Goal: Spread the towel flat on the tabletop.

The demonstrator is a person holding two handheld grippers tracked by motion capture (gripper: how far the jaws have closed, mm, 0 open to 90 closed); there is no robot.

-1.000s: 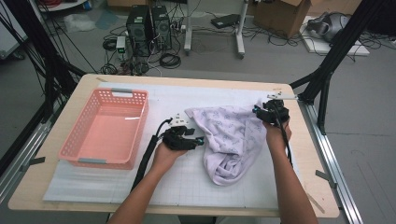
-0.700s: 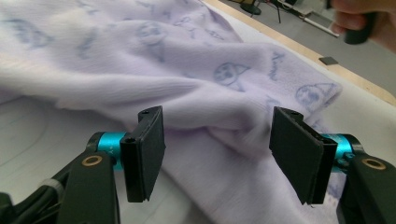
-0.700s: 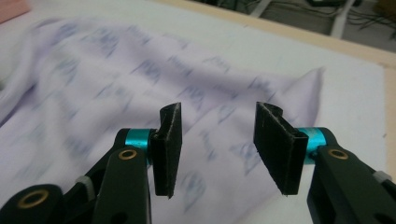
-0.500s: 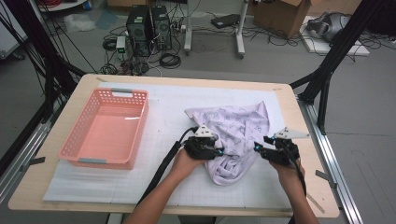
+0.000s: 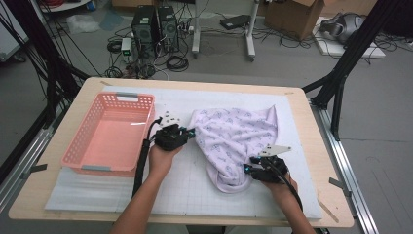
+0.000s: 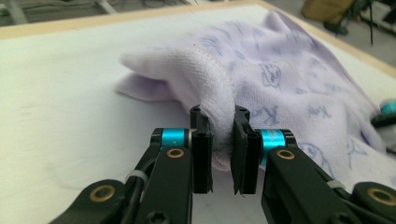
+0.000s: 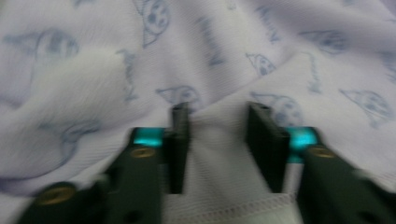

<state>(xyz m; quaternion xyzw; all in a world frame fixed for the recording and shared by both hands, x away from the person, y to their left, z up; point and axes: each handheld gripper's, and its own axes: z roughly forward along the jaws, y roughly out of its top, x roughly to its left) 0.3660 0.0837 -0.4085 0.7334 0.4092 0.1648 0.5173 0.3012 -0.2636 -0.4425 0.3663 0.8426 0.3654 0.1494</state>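
Nearby, pink basket bare inside — left gripper clenched on lilac cloth, right gripper parted around its hem.

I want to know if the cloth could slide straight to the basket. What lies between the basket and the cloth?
In the high view, the left gripper and its hand sit between the basket and the cloth, jaws shut on the cloth's edge.

Grey floor strewn with cables; computer towers behind.

Lilac cloth, seemingly blue-grey print; pink basket.
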